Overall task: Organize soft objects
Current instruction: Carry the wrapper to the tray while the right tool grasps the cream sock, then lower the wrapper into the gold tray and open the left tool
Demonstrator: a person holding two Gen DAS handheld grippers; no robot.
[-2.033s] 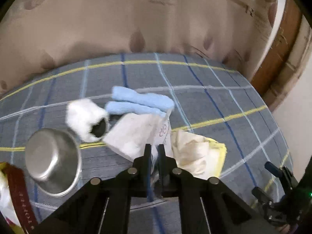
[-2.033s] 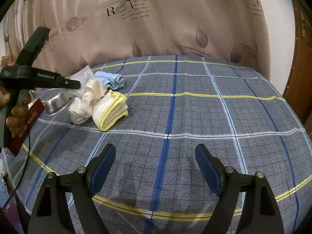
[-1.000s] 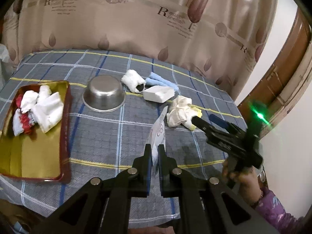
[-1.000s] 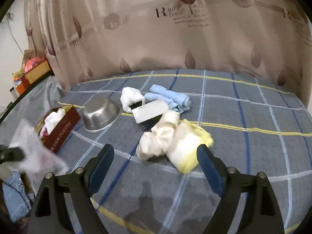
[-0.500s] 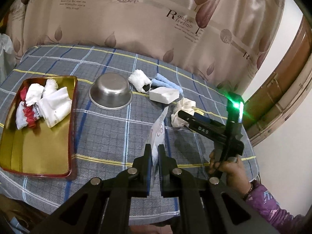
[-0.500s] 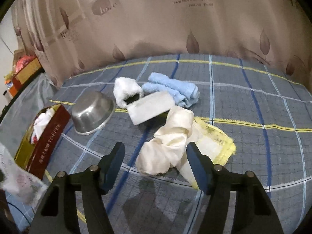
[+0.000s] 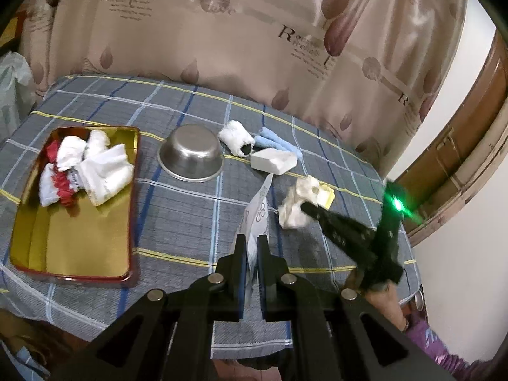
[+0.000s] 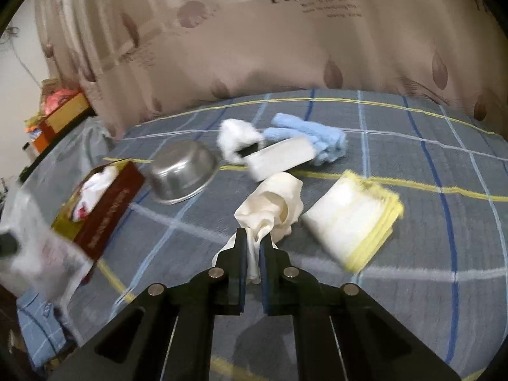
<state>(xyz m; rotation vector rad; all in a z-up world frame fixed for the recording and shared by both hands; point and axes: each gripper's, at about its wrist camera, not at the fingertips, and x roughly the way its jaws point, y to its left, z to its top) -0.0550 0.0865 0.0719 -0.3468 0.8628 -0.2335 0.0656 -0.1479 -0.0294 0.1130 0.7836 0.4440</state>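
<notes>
- Left wrist view: your left gripper has its jaws pinched nearly together on a thin plastic bag with a faint printed pattern, which stands up between the fingers above the plaid tablecloth.
- To the left on the cloth sits a gold tray with a red rim; white and red soft items are piled at its far end.
- Beyond it a steel bowl stands upright, with a white fluffy roll, a folded blue towel and a white block close by on its right.
- Your right gripper reaches in from the right, its tip against the cream cloth, which lies just beside a yellow-edged cloth.
- Right wrist view: your right gripper has its jaws closed to a narrow gap on the lower end of the cream cloth; the rest of it bunches up ahead of the fingers.
- The yellow-edged cloth lies flat just to the right, and the blue towel sits farther back.
- The bag in your left gripper shows only as a blur at the left edge.
</notes>
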